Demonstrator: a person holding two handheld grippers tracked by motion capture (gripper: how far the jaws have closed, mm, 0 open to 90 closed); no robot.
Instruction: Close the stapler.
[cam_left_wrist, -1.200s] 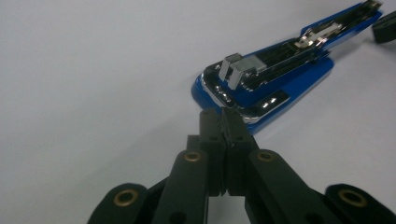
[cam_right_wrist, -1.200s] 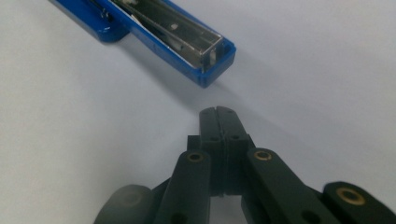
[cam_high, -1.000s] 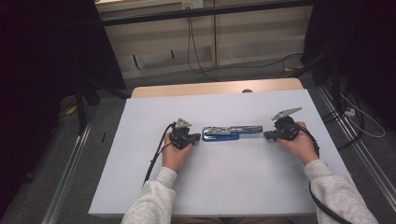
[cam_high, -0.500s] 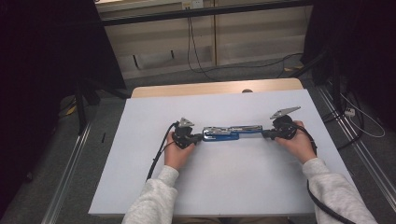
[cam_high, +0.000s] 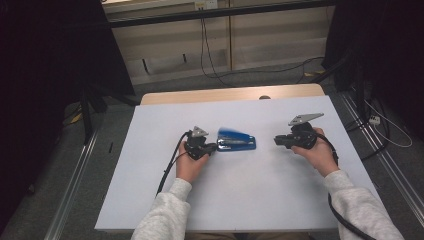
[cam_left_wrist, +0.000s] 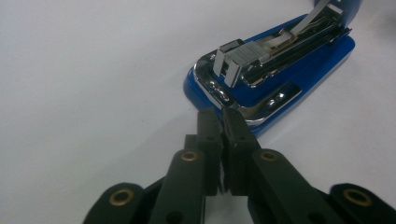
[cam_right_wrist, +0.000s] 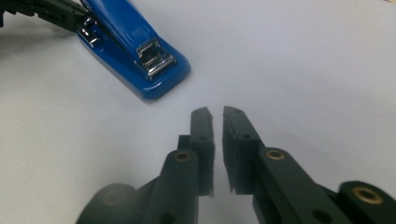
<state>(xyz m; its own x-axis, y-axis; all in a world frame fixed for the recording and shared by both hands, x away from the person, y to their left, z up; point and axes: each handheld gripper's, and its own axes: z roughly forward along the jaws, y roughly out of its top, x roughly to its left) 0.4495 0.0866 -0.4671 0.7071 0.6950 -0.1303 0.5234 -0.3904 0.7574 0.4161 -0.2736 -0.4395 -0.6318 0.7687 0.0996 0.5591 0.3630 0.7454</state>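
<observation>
A blue stapler (cam_high: 237, 140) lies near the middle of the white table (cam_high: 150, 200), its lid part-way down over the metal staple track in the left gripper view and blurred in the high view, which suggests it is swinging. The left gripper (cam_high: 212, 147) sits at the stapler's chrome end, its jaws all but closed and touching that rim; whether they pinch any metal cannot be told. The right gripper (cam_high: 276, 141) hovers over bare table well clear of the stapler's other end, its jaws narrowly parted and holding nothing. The work in hand looks like folding the stapler shut: that appears largely done, with the lid yet to seat flat on the base and the left gripper yet to let go.
</observation>
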